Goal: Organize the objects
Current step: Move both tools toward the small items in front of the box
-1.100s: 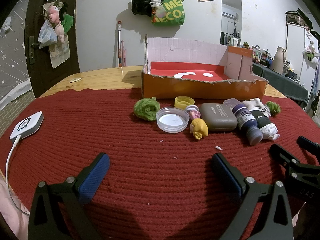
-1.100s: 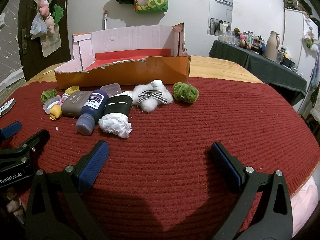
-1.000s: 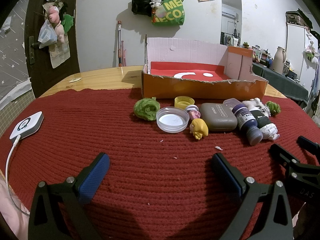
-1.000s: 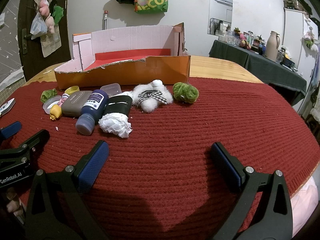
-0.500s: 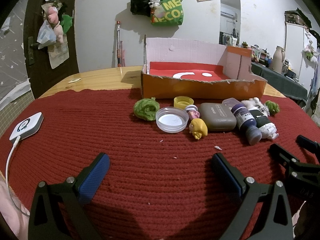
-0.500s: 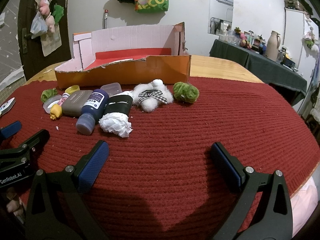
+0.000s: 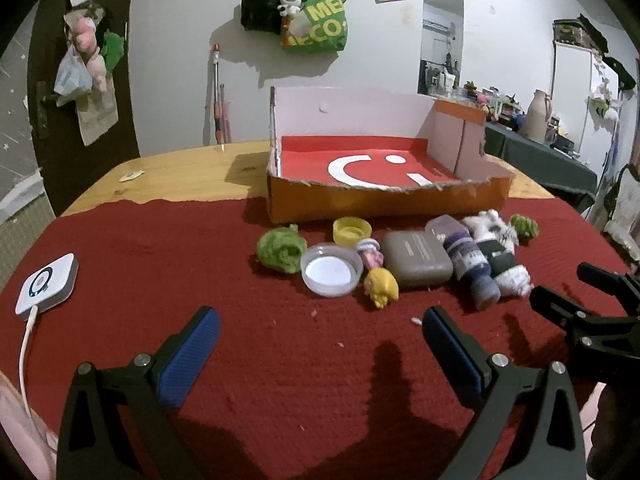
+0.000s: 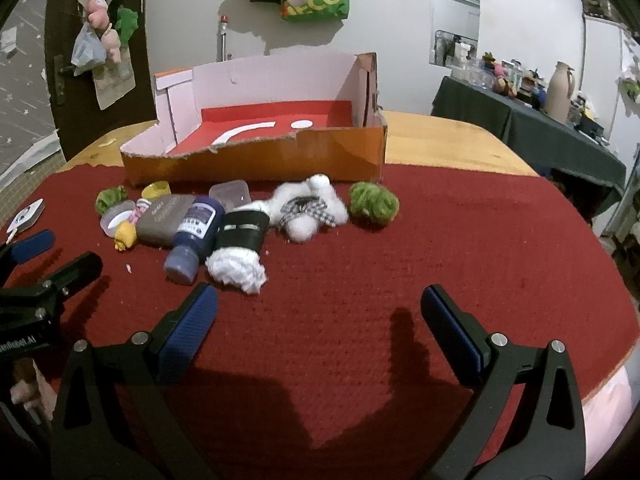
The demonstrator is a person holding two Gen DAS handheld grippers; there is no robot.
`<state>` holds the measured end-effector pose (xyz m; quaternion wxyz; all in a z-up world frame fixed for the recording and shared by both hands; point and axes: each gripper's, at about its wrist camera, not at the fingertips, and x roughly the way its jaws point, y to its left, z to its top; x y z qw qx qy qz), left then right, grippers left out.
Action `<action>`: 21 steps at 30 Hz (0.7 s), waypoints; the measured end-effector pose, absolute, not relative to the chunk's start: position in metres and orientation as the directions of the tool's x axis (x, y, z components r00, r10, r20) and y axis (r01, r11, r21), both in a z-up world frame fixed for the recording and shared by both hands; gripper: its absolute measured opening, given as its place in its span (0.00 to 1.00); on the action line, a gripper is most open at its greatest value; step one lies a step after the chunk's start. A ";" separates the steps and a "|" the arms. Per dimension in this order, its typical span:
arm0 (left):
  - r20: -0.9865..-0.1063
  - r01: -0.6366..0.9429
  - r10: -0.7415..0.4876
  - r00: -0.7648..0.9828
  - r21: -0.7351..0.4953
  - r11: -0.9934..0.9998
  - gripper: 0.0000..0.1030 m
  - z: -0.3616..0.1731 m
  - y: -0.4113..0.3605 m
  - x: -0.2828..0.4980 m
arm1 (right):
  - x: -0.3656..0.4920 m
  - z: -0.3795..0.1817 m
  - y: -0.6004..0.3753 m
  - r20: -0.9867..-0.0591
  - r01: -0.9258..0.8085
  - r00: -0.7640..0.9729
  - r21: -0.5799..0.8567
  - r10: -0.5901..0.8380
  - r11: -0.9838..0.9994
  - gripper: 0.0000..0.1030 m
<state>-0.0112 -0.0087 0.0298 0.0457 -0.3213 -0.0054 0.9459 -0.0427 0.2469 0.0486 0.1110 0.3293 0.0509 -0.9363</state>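
A row of small objects lies on the red mat before an orange cardboard box (image 7: 384,200) (image 8: 256,156) with a red floor. From the left: green yarn ball (image 7: 280,249), clear lid (image 7: 331,274), yellow cap (image 7: 351,231), yellow figurine (image 7: 382,287), grey case (image 7: 416,259) (image 8: 164,219), dark blue bottle (image 7: 470,266) (image 8: 194,232), black-and-white roll (image 8: 240,246), white plush (image 8: 308,212), second green ball (image 8: 374,202). My left gripper (image 7: 320,334) is open and empty, short of the lid. My right gripper (image 8: 320,312) is open and empty, just right of the roll.
A white charger puck (image 7: 47,283) with a cable lies at the mat's left edge. Bare wooden table (image 7: 180,178) extends behind the mat. Bags hang on the far wall (image 7: 312,20). A dark side table with bottles (image 8: 532,120) stands at the right.
Both grippers have risen and tilted down a little, so the box floor shows more. Both stay open. The objects have not moved.
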 end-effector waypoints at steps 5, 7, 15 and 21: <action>-0.630 -0.106 0.140 -0.764 -0.091 -0.990 0.97 0.041 -0.022 -0.029 | -0.055 0.057 0.245 -0.636 0.265 -0.747 -0.019 -0.193 -0.964 1.00; -0.636 -0.111 0.157 -0.756 -0.112 -0.988 0.94 0.046 -0.030 -0.038 | -0.060 0.059 0.244 -0.643 0.273 -0.739 -0.013 -0.201 -0.962 1.00; -0.664 -0.128 0.141 -0.735 -0.069 -0.989 0.88 0.046 -0.047 -0.067 | -0.079 0.059 0.230 -0.684 0.301 -0.696 -0.002 -0.219 -0.954 1.00; -0.691 -0.137 0.145 -0.708 -0.067 -0.988 0.88 0.039 -0.056 -0.079 | -0.084 0.054 0.222 -0.711 0.321 -0.668 -0.012 -0.218 -0.947 1.00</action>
